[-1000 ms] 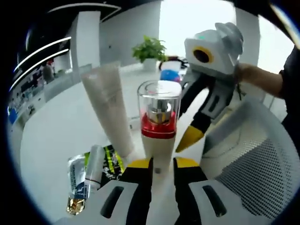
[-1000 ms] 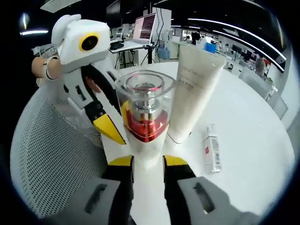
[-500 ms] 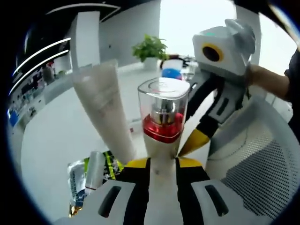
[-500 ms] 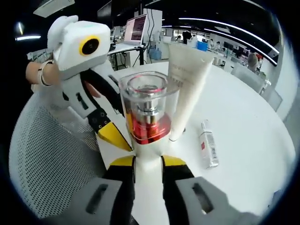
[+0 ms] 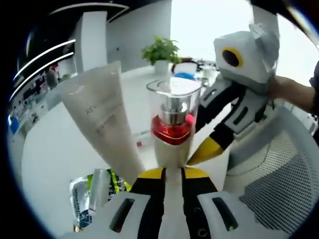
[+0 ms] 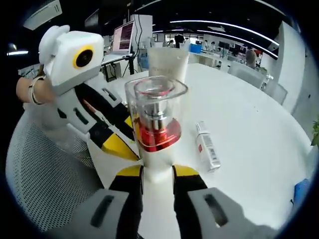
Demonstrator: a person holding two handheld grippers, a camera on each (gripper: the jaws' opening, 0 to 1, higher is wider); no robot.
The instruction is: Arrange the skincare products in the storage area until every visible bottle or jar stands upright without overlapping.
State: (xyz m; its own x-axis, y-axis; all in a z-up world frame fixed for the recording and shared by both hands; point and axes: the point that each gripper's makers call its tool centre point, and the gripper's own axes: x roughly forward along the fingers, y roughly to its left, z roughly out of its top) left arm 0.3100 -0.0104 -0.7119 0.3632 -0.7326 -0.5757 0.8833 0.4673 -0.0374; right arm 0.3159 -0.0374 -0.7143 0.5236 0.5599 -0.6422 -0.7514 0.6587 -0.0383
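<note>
Nearest in the left gripper view, the left tool (image 5: 166, 175) pinches the white lower body of the pump bottle (image 5: 172, 124) between its yellow-tipped jaws; in the right gripper view the right tool (image 6: 157, 175) clamps the same bottle (image 6: 155, 119) from the opposite side. So the bottle stands upright between the two tools, held over the white tabletop (image 6: 249, 129) beside the mesh basket (image 6: 45, 169).

The bottle will probably handle as a stiff, fairly weighty thing: a hard clear cap over a metal pump collar and a red band, on a smooth white body. That gloss looks slippery, and the clear cap could pop off or crack, so the low white body, where both tools already sit, seems the best place to hold it.

Just behind stands a soft white tube (image 5: 107, 119), wide crimped end up. It should be light and squashy, apt to topple, so a gentle hold low on its firmer part would suit. Its print begins "REV"; the rest is too blurred to read.

On the tabletop lie a small vial with a red label (image 6: 207, 152), its writing illegible, and a cluster of flat sachets (image 5: 94, 191) in silver and green.

Farther off stands a potted plant (image 5: 159, 52).
</note>
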